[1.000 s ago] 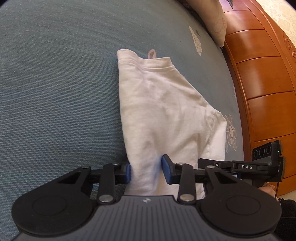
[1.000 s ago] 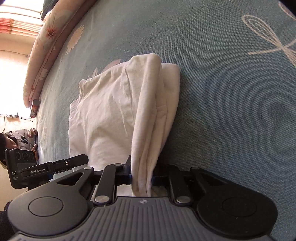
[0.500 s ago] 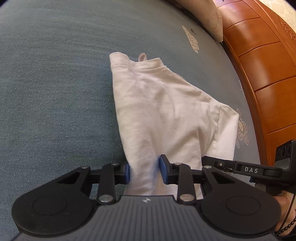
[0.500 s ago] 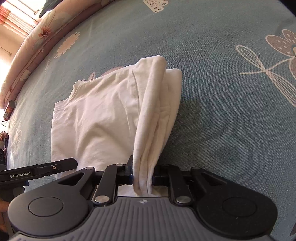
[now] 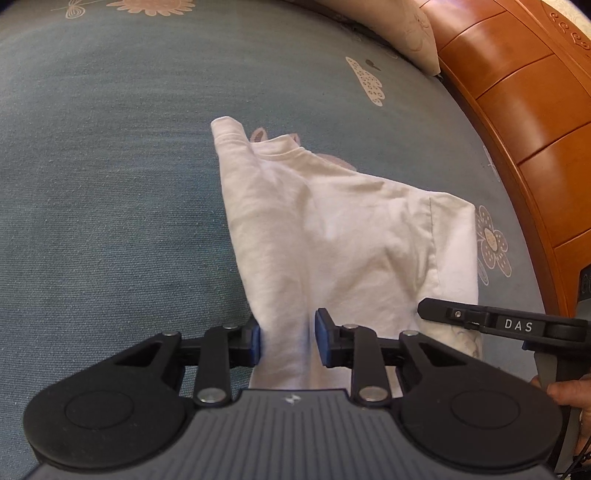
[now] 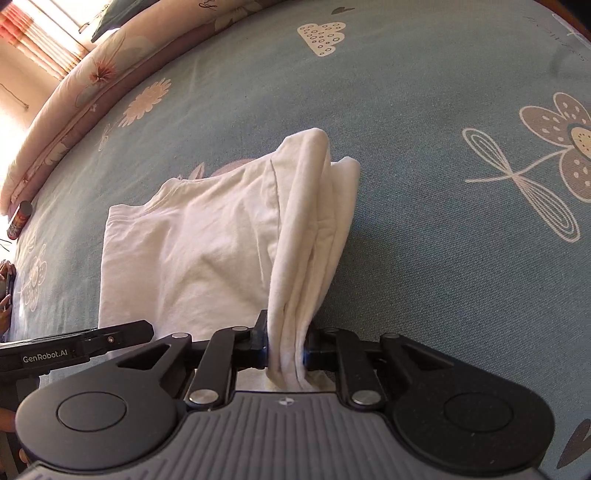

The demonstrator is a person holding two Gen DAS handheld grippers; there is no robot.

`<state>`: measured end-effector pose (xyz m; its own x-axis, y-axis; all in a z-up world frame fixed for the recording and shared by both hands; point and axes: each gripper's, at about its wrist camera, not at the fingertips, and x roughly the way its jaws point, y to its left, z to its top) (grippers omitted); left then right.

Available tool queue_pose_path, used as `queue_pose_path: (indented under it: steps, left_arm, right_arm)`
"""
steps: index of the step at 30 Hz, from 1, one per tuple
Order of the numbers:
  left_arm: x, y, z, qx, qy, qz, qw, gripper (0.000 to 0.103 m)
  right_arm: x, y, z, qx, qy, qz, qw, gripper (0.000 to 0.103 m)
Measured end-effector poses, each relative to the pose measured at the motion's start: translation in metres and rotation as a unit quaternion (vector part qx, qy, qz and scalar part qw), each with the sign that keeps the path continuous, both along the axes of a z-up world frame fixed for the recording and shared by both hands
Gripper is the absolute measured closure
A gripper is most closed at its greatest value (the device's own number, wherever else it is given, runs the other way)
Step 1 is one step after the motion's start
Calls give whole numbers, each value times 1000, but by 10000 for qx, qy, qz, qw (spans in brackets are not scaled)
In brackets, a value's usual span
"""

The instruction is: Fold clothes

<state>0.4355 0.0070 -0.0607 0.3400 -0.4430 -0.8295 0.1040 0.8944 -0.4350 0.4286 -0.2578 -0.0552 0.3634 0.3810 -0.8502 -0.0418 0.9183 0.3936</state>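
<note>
with the right gripper [image 6: 286, 350] clamped on the shirt [image 5: 332, 236] and the left gripper [image 5: 287, 341] closing around its edge, lift both ends level so the fold lands even on the bed [image 5: 92, 184].

A blue-grey bedsheet [image 5: 110, 206] printed with pale flowers and clouds covers the bed. Along the sheet's right side in the left wrist view runs an orange wooden headboard [image 5: 524, 110], with a cream pillow [image 5: 417, 33] at its far end. In the right wrist view a floral quilt [image 6: 85, 92] lines the sheet's far edge, and a small can [image 6: 19, 219] lies by the sheet's left edge, below a striped curtain [image 6: 33, 40].
</note>
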Motion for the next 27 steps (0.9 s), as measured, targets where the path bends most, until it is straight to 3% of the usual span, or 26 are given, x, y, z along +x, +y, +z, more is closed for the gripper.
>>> queue_pose_path:
  steps: [8,13,27]
  left_arm:
    - [-19,-20,17,7,-34,-71,10000,78]
    - [-34,-56,27,-43,-86,-241,9997,78]
    - [-69,-227,26,-303,-150,-1109,9933,78]
  right_arm:
    - [-17,-24,24,-30,-230,104,9997,86]
    - [-33,-52,35,-143,-319,75,9994,85]
    - [-77,-212,47,-753,-469,-578,9944,85]
